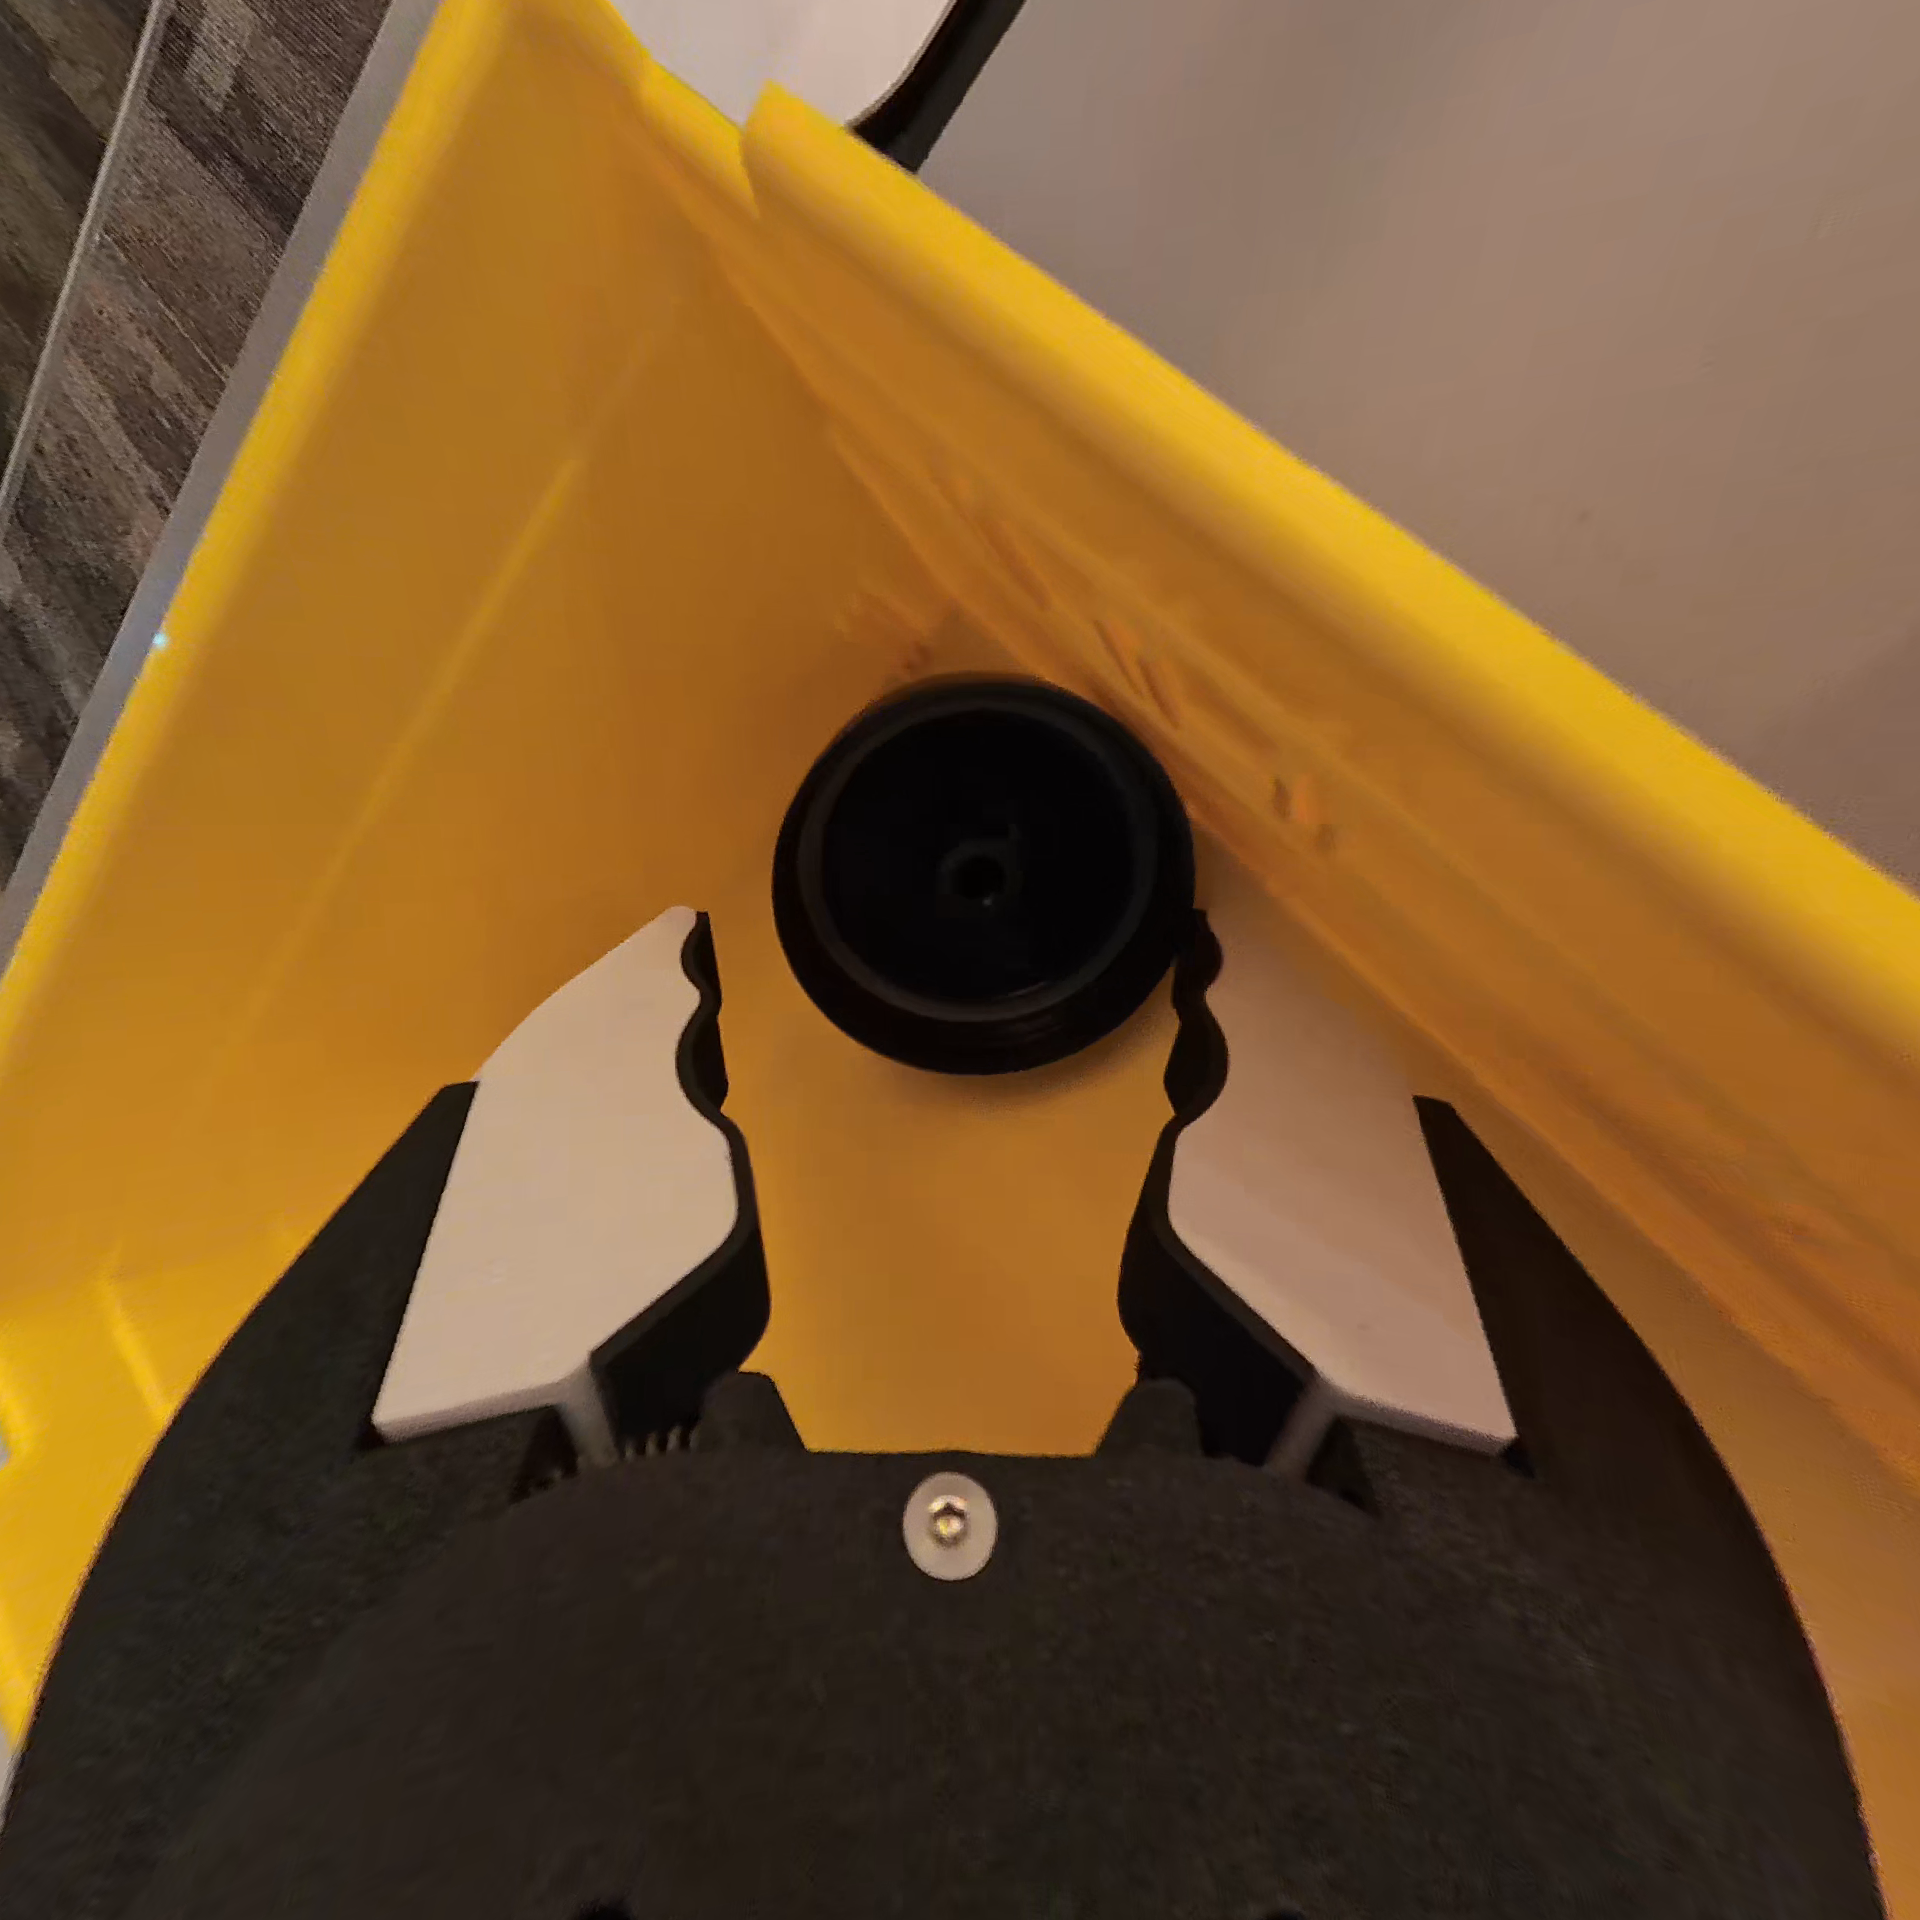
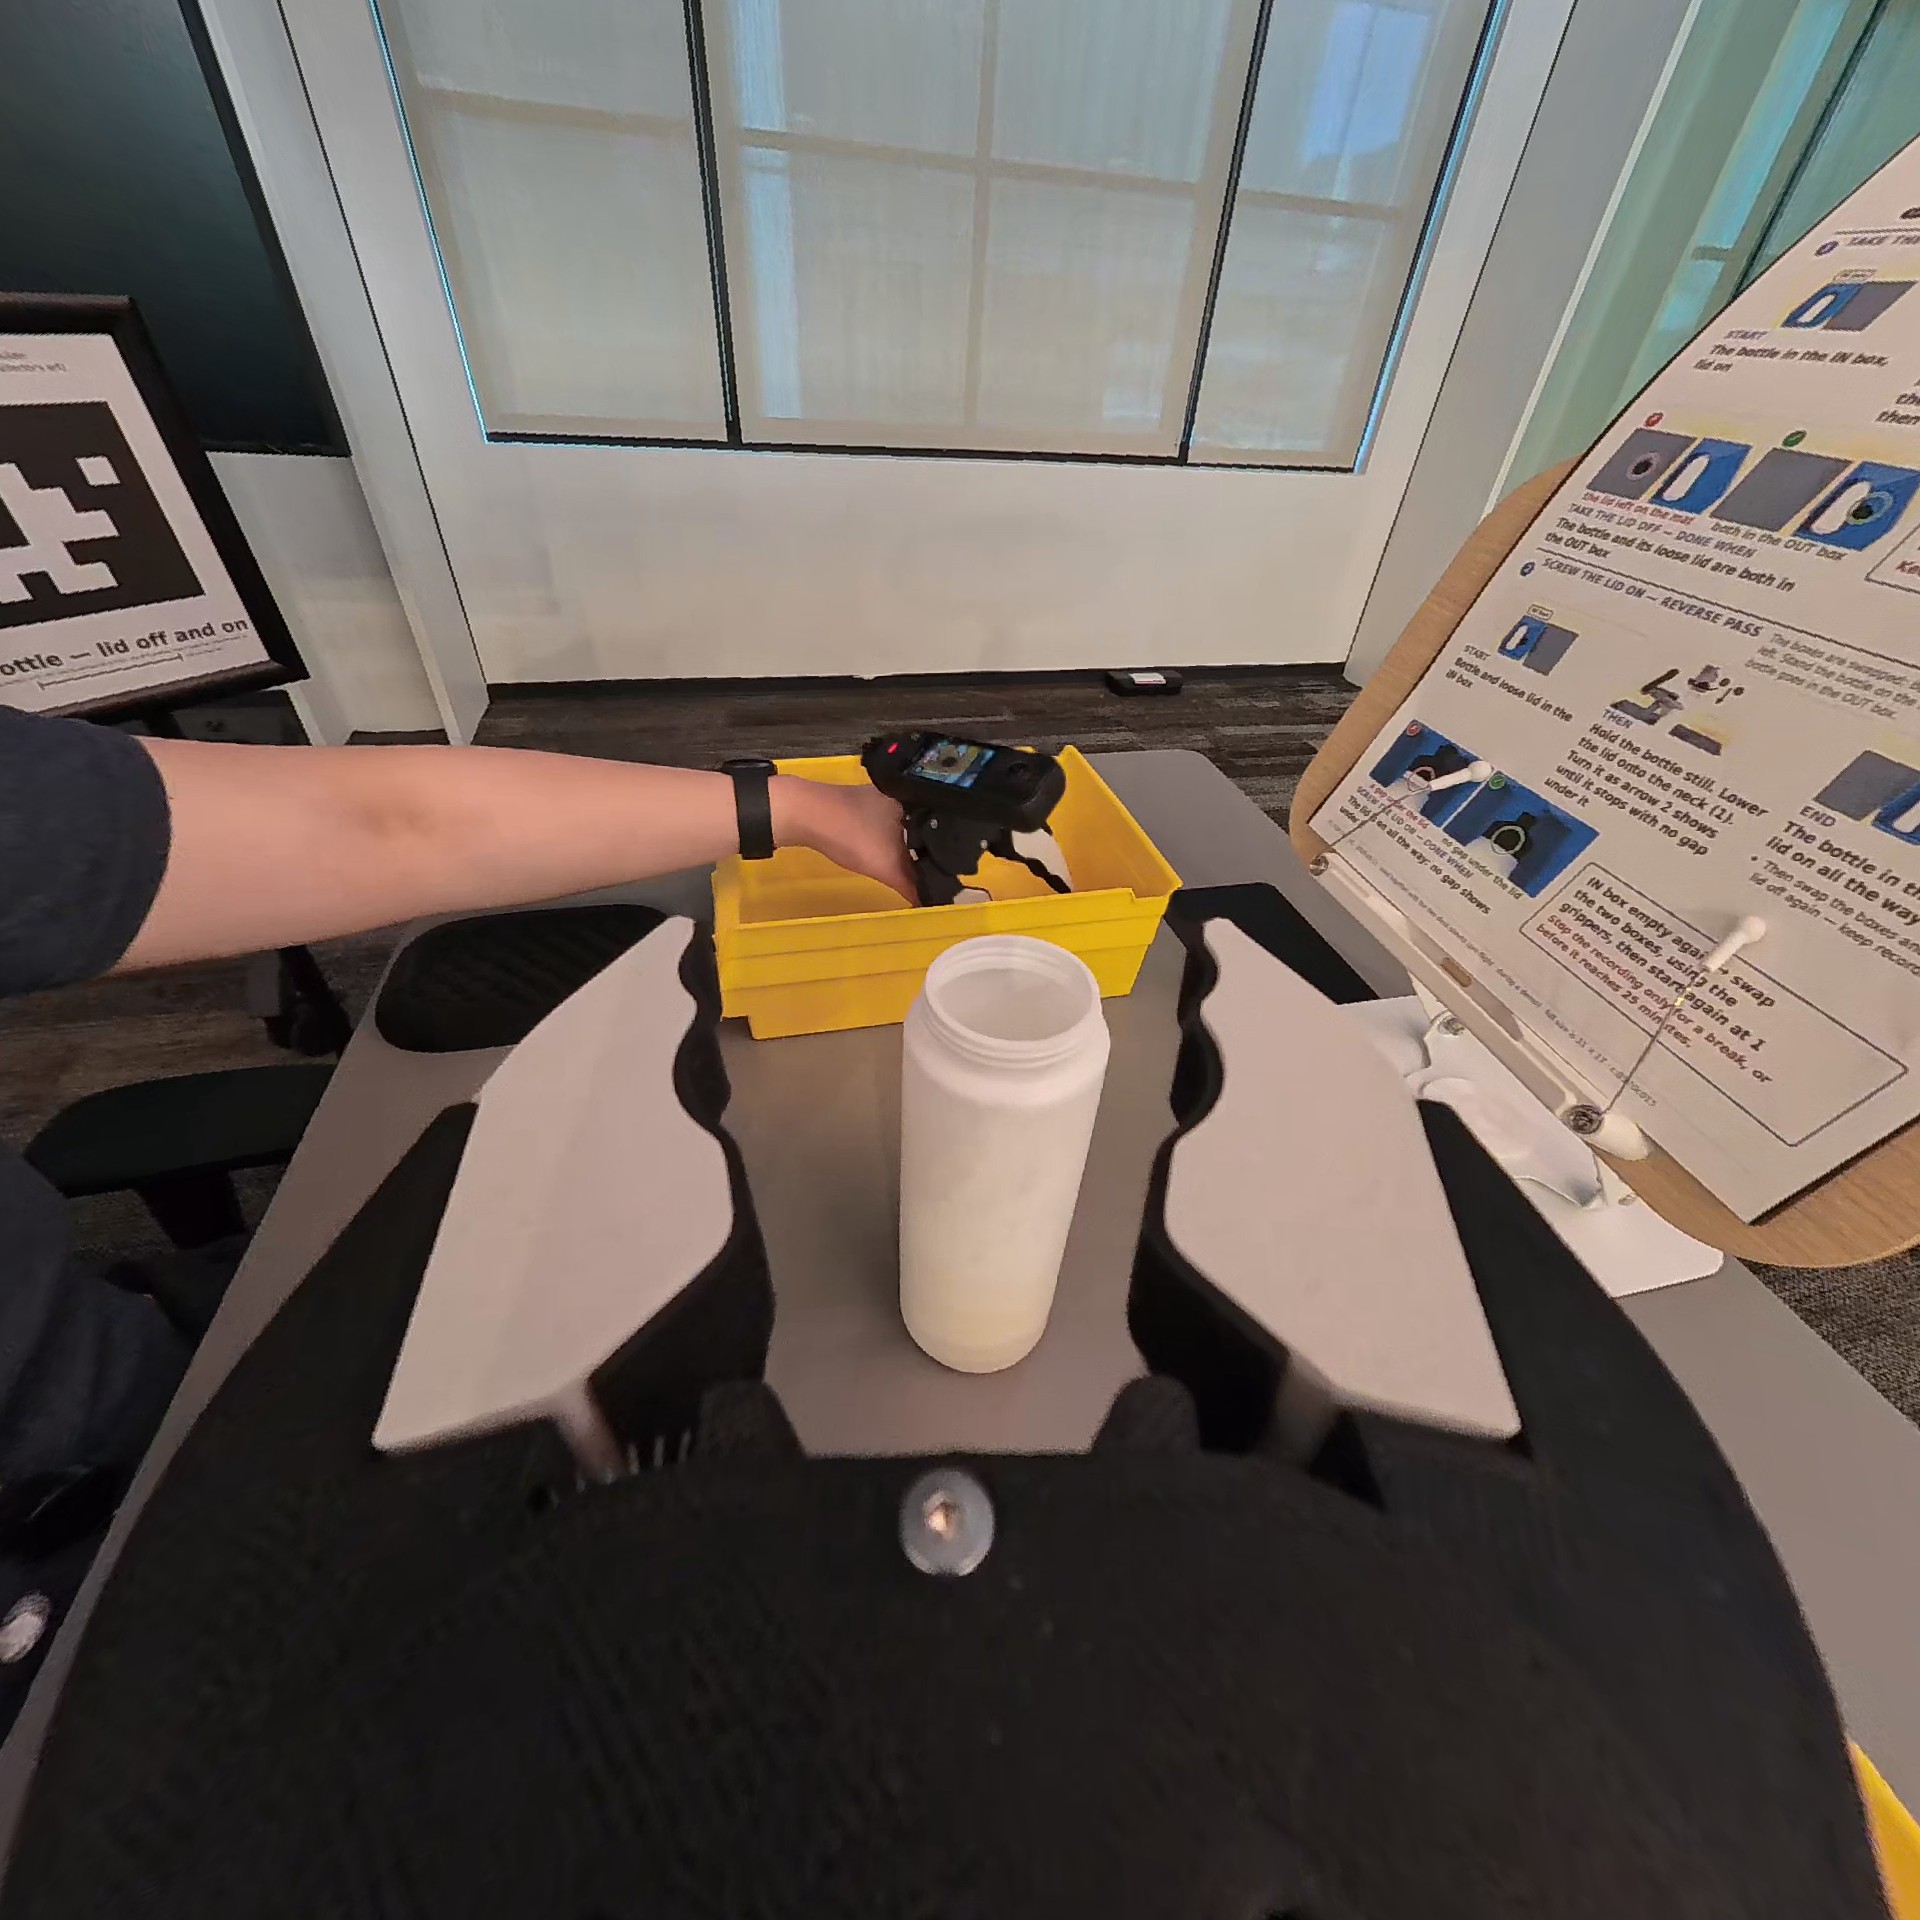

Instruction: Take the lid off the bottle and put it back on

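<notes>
A black lid [image 1: 982, 873] lies upside down on the floor of a yellow box [image 1: 499, 831], against the box's wall. My left gripper [image 1: 945, 925] is open inside the box, its tips at the lid's near side, the right tip at the lid's edge. The white bottle [image 2: 997, 1164] stands upright with no lid on the grey table [image 2: 831, 1351], between the fingers of my open right gripper [image 2: 951, 935]. In the right wrist view the left gripper [image 2: 966, 821] reaches down into the yellow box [image 2: 935, 966] behind the bottle, held by a person's hand.
An instruction board [image 2: 1662, 779] leans on a stand at the right. A framed sign [image 2: 104, 520] stands at the left. The person's arm [image 2: 416, 831] crosses from the left. A black pad [image 2: 488, 977] lies left of the box. Another yellow edge [image 2: 1891, 1829] shows at the bottom right.
</notes>
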The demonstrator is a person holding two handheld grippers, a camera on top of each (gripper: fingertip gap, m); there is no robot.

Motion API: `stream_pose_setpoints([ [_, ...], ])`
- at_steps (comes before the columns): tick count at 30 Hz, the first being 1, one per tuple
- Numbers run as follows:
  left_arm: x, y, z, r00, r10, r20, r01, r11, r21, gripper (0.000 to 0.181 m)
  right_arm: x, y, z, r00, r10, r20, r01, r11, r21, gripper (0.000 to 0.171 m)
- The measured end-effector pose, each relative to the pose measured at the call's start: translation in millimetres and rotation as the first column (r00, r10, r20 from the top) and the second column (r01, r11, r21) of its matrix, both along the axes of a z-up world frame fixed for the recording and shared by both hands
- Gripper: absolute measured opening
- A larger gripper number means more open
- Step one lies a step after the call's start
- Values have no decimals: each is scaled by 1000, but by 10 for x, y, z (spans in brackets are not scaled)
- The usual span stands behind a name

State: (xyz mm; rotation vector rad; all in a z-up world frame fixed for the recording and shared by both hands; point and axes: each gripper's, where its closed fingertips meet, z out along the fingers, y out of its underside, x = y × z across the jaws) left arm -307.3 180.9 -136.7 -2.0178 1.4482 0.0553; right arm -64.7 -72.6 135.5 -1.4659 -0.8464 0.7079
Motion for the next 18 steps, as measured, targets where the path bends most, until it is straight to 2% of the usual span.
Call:
stream_pose_setpoints([
  [4, 62, -10, -28, 1000, 6, 20, -6, 999, -33, 74, 17, 15, 7, 1000, -12, 2, 12, 1000, 10, 85],
  [8, -11, 37, 4, 999, 35, -20, -35, 999, 12, 74, 20, 49, -46, 999, -24, 31, 24, 1000, 3, 85],
  [11, -95, 65, 145, 998, 62, -4, -61, 996, 69, 73, -3, 71, -74, 999, -22, 36, 22, 1000, -3, 85],
  [14, -144, 36, 479, 992, 76, 102, -88, 990, 111, 74, -57, 97, -93, 999, -17, 42, 17, 1000, 9, 85],
  [18, -86, -237, 1189, 950, 9, 312, -47, 992, 115, 74, -195, 126, -125, 997, -8, 82, 1, 996, 86, 84],
])
